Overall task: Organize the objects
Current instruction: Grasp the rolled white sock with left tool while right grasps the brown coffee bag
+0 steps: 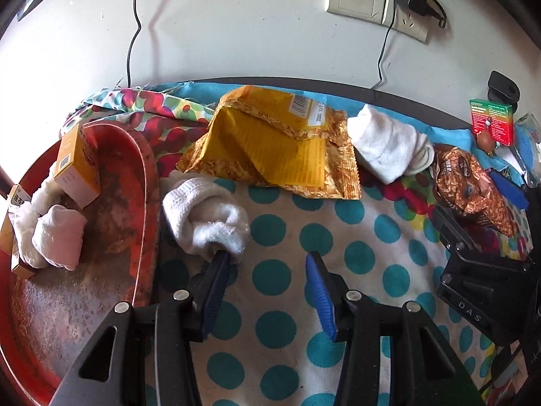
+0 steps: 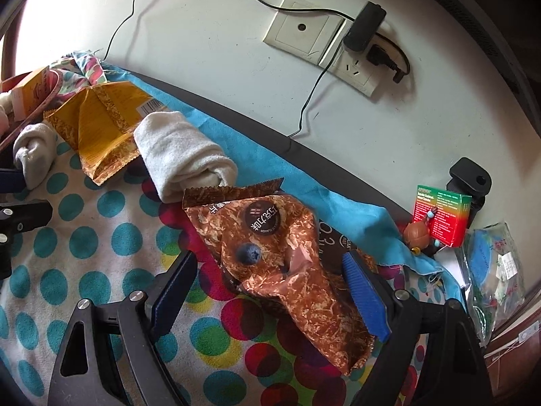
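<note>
In the left wrist view my left gripper (image 1: 267,258) is open over the dotted cloth (image 1: 338,237). Its left fingertip touches a rolled white sock (image 1: 206,223) that lies just outside the red tray (image 1: 67,304). The tray holds an orange box (image 1: 79,165) and another white sock (image 1: 57,237). In the right wrist view my right gripper (image 2: 270,257) is open and straddles a brown snack bag (image 2: 287,270); the left finger stands clear of the bag. A yellow snack bag (image 1: 277,145) and a rolled white towel (image 2: 182,155) lie further back.
A green and red box (image 2: 443,216), a small brown figurine (image 2: 419,233) and a clear plastic pouch (image 2: 490,264) sit at the right by the wall. Wall sockets with a black charger (image 2: 365,27) and cables hang behind the table. A second box (image 1: 10,237) leans at the tray's left.
</note>
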`<move>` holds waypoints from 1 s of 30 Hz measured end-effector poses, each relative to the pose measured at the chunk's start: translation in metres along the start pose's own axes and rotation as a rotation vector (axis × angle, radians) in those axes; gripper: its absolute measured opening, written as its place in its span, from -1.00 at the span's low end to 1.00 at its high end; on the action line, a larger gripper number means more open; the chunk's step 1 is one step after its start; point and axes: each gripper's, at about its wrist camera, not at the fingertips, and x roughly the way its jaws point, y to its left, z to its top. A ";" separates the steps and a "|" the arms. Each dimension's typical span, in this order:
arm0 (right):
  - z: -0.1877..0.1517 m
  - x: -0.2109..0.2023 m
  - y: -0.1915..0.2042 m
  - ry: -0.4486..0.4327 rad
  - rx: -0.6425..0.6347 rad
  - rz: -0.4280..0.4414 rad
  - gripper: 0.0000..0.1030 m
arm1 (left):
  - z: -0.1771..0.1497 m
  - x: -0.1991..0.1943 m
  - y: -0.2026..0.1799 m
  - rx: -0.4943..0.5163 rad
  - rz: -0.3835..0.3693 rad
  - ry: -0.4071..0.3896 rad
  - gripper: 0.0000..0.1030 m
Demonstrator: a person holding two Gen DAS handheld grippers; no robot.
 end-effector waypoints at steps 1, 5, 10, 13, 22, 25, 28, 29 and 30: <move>0.000 0.000 0.002 0.000 -0.008 0.008 0.59 | 0.000 -0.001 -0.001 0.014 0.002 -0.004 -0.07; 0.000 0.003 0.004 0.014 -0.021 -0.006 0.48 | 0.001 -0.007 -0.010 0.081 -0.010 -0.060 -0.07; -0.001 0.004 -0.001 0.023 0.000 -0.009 0.52 | 0.000 -0.015 -0.024 0.192 0.009 -0.126 -0.07; -0.001 0.003 -0.002 0.022 0.007 -0.012 0.58 | -0.001 -0.023 -0.028 0.202 0.047 -0.158 -0.07; -0.002 0.005 0.001 0.030 -0.014 -0.004 0.63 | 0.012 -0.041 -0.010 0.116 0.227 -0.236 0.11; -0.002 0.005 0.001 0.027 -0.016 0.002 0.63 | 0.017 -0.035 0.002 0.066 0.211 -0.197 0.12; -0.002 0.004 0.000 0.024 -0.011 0.007 0.64 | 0.023 -0.025 0.006 0.055 0.202 -0.176 0.12; -0.002 0.004 0.000 0.024 -0.011 0.008 0.64 | 0.023 -0.023 0.006 0.060 0.198 -0.171 0.12; -0.002 0.004 0.000 0.022 -0.010 0.009 0.64 | 0.023 -0.018 0.007 0.057 0.198 -0.159 0.12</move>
